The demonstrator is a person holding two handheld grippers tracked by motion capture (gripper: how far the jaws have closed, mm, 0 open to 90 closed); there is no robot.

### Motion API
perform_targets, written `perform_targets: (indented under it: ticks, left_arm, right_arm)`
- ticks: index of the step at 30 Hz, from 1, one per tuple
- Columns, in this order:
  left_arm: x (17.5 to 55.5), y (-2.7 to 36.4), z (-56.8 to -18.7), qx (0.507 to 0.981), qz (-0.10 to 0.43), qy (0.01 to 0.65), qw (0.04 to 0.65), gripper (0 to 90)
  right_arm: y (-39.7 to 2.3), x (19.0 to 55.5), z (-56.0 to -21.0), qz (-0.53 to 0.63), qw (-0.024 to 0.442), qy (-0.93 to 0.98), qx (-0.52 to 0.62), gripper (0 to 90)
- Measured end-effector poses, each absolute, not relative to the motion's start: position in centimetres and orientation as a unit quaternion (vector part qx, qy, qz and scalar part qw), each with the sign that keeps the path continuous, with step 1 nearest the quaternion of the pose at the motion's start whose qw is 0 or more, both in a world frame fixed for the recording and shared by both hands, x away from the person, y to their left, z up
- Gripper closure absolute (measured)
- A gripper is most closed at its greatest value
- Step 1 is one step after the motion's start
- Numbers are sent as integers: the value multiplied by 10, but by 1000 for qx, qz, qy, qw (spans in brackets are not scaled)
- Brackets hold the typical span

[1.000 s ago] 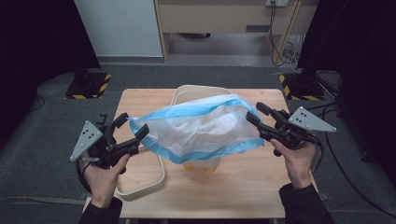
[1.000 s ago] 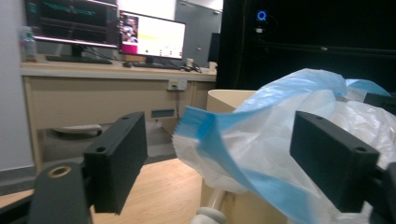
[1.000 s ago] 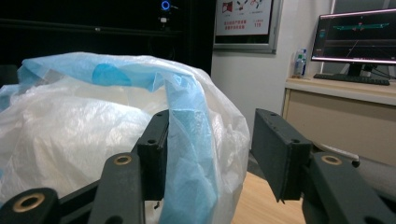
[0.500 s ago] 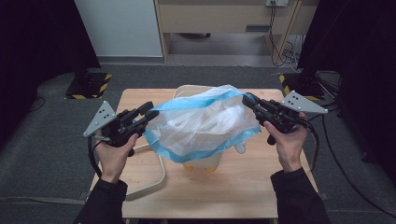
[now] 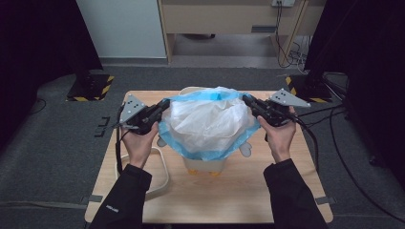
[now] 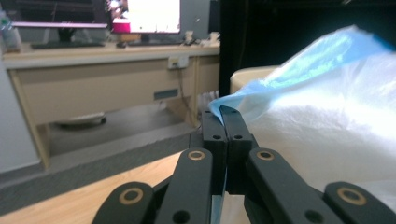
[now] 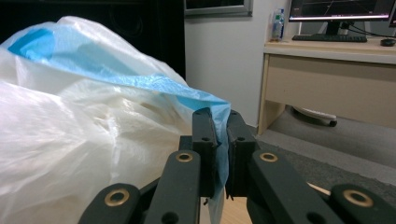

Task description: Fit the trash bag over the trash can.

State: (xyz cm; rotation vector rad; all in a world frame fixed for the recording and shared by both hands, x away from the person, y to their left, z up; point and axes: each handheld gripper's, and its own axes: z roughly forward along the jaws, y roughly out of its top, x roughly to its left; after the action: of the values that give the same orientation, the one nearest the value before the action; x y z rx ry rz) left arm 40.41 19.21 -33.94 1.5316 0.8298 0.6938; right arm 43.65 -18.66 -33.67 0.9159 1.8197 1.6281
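Both jaws pinch bag [image 5: 210, 125] blue rim | L [image 5: 161, 108] / R [image 5: 250, 102] edges

At the centre of the high view, a plastic bag [image 5: 210, 125] hangs over the table [image 5: 248, 191], between the left gripper [image 5: 161, 109] at frame left and the right gripper [image 5: 250, 103] at frame right. Beneath the bag stands what may be a bin [image 5: 205, 166]. A tray [image 5: 160, 171] lies at lower left.

No text, label, brand or number is legible on anything here.
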Motion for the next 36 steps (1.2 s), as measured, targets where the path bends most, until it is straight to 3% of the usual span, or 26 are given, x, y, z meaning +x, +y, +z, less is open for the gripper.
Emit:
perform_targets:
  ticks: [13,18,20,22,25,27,28,32,36]
  left_arm:
    - [426,176,-366,718,257,431,483,893]
    - [427,184,-365,722,242,455,461,893]
    - [424,188,-366,714,245,448,479,847]
    - [421,195,-365,687,255,450,510,683]
    - [412,208,-360,651,267,442,557,531]
    - [404,218,-355,633,277,438,575,491]
    - [399,223,-353,625,281,434,585,480]
    - [378,241,-347,598,299,422,612,431]
    - [357,256,-354,602,312,413,608,358]
  right_arm:
    - [-167,459,-373,548,253,713,358,870]
    - [-175,459,-384,512,250,736,365,868]
    - [-181,456,-385,512,241,738,368,853]
    - [-187,453,-384,521,234,734,368,810]
    - [-197,447,-378,552,217,712,376,616]
    - [-204,444,-373,569,224,697,373,469]
    - [-208,442,-370,579,227,688,375,439]
    - [-226,432,-356,623,235,649,367,368]
    - [-236,421,-340,649,230,630,357,320]
